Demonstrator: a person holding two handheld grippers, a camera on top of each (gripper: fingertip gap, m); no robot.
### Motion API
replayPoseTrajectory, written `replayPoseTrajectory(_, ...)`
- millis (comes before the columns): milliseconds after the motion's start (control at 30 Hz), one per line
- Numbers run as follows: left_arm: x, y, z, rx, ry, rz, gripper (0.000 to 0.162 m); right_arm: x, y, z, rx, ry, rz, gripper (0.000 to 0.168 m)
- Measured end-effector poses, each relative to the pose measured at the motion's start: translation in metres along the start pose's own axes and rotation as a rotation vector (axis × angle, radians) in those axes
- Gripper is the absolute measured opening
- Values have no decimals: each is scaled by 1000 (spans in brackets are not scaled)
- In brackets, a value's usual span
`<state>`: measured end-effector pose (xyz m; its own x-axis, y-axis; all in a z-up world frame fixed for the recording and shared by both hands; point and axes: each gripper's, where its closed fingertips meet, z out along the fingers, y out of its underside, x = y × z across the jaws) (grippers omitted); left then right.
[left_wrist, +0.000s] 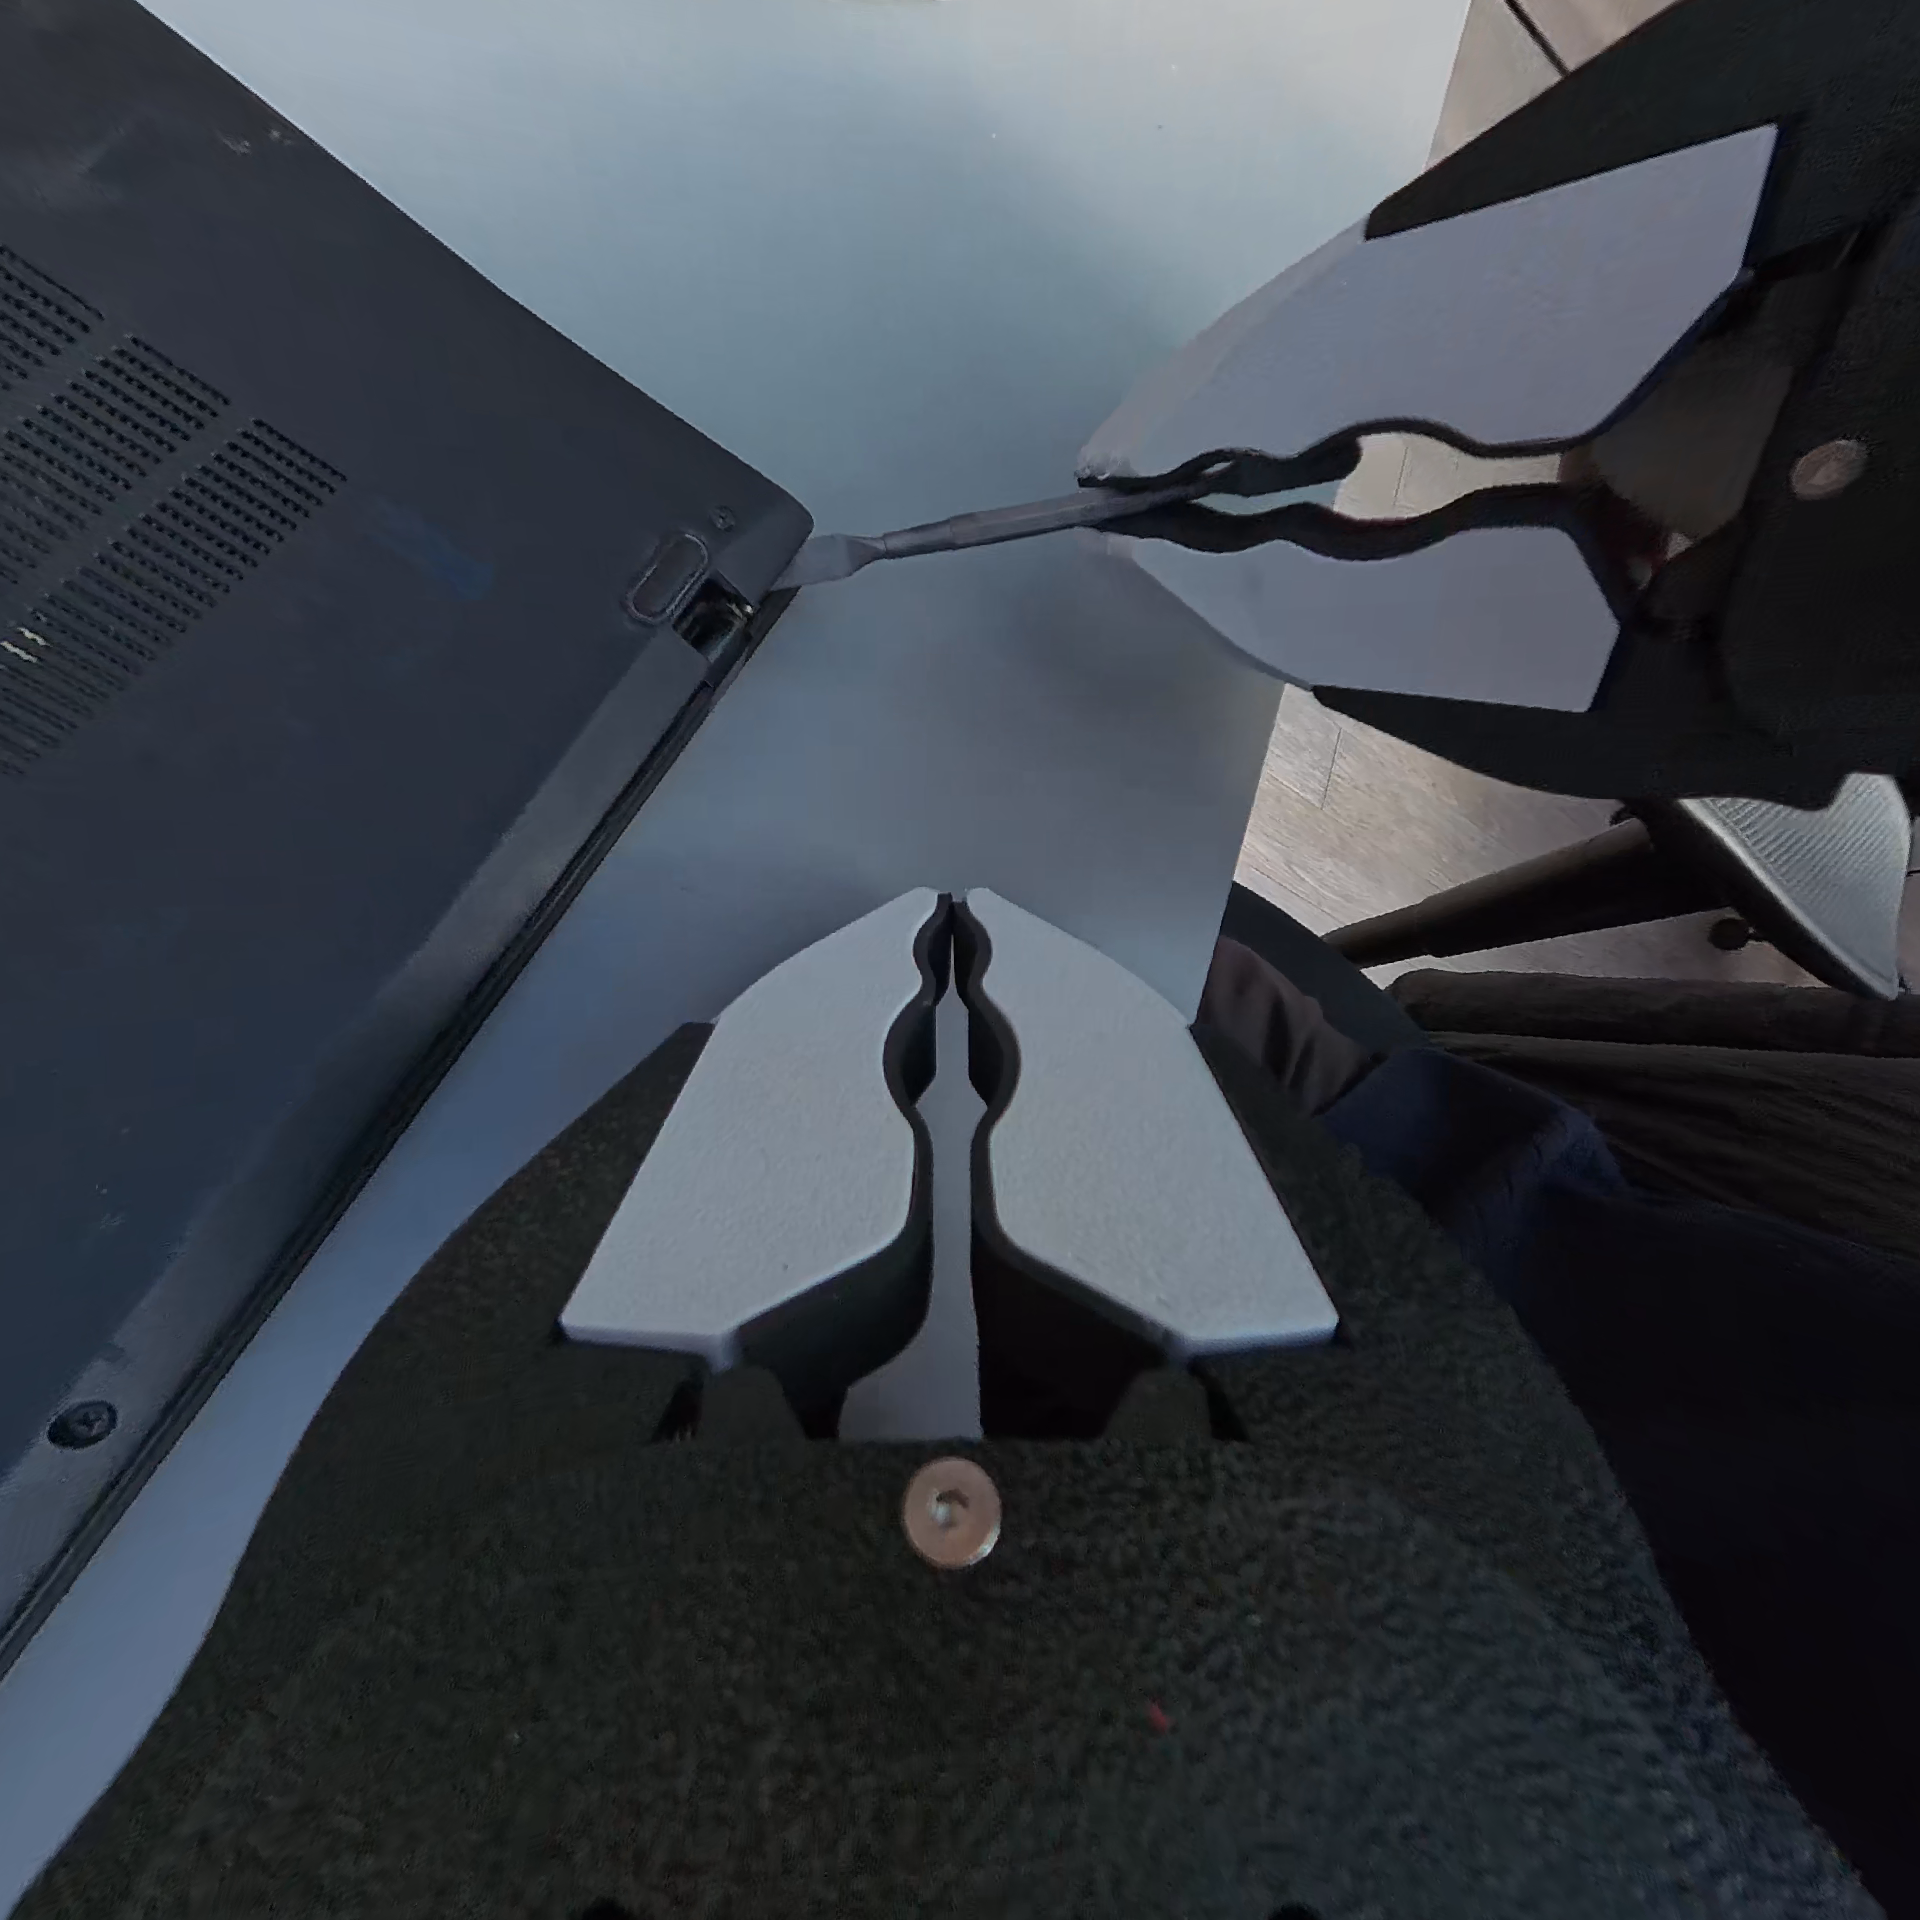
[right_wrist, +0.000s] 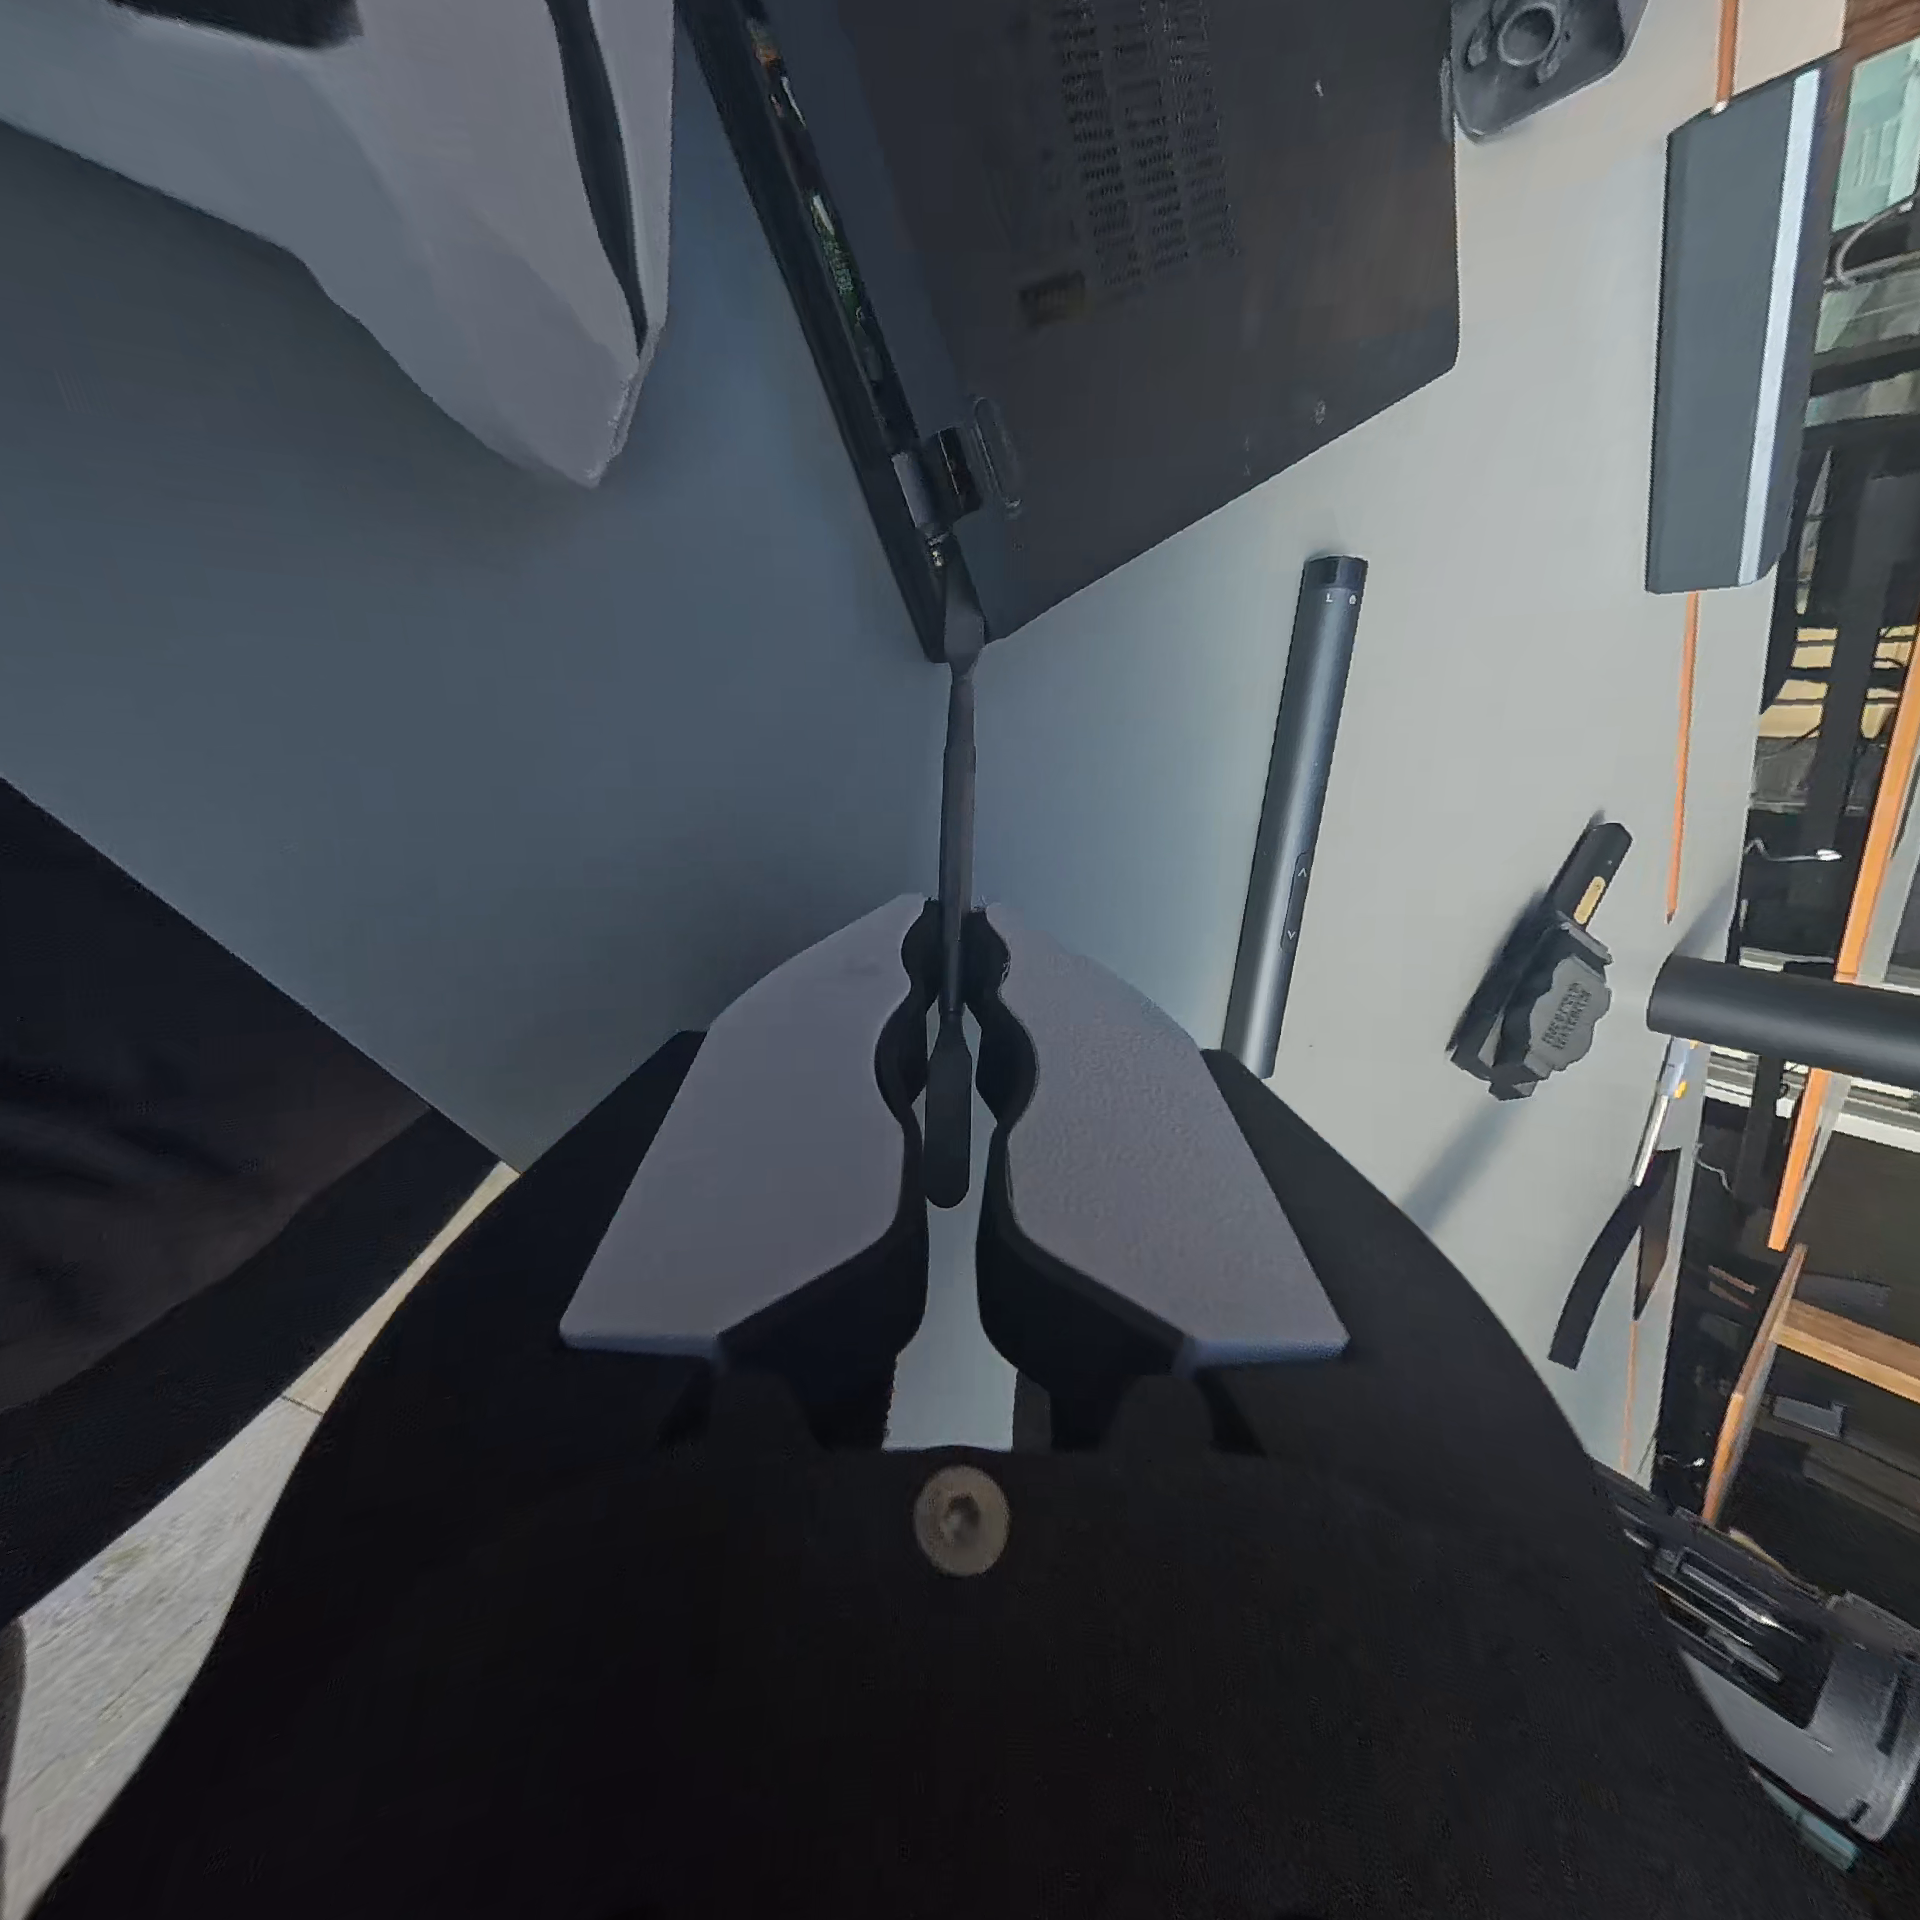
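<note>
in the left wrist view, the left gripper (left_wrist: 951, 914) is seen with its fingertips pressed together and nothing between them; it is held just above the pale table (left_wrist: 883, 260), near the table's edge. a dark laptop (left_wrist: 312, 623) is laid bottom-up on the table to the left, its vent holes and a rubber foot visible near the corner. the right gripper (left_wrist: 1101, 499) is seen farther off at the upper right, closed on a thin metal spudger (left_wrist: 987, 525). the spudger's flat tip is set at the laptop's corner, touching the seam beside the hinge. a chair and wood floor are seen beyond the table's edge at the right.

in the right wrist view, the right gripper (right_wrist: 951, 920) is closed around the spudger (right_wrist: 951, 790), whose handle is clamped between the wavy inner faces of the fingers. the tool is pointed straight ahead, and its tip is wedged at the corner of the laptop (right_wrist: 1195, 364), where the bottom cover is seen slightly parted from the body, with some green board showing along the edge. a grey pen-shaped driver (right_wrist: 1294, 810) is laid on the table (right_wrist: 416, 675) just right of the gripper. a small black tool (right_wrist: 1548, 977) is laid farther right, near the table's edge. part of the left gripper (right_wrist: 634, 353) is seen at the upper left.
</note>
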<state>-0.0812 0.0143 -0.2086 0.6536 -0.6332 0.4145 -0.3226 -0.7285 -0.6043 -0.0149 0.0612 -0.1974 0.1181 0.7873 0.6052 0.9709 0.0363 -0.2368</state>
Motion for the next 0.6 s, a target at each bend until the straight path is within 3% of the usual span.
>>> replayPoseTrajectory(133,-9,-7,-1,38,-20,-41,0,5,0,-1,-12,113,-166,3)
replayPoseTrajectory(333,-22,-12,-8,123,-70,-137,0,6,0,-1,-9,191,-255,3)
replayPoseTrajectory(500,-30,-13,-16,199,-239,-46,0,4,1,0,13,112,-140,3)
replayPoseTrajectory(600,-27,-18,-21,221,-248,-9,18,1,1,0,26,51,-79,3)
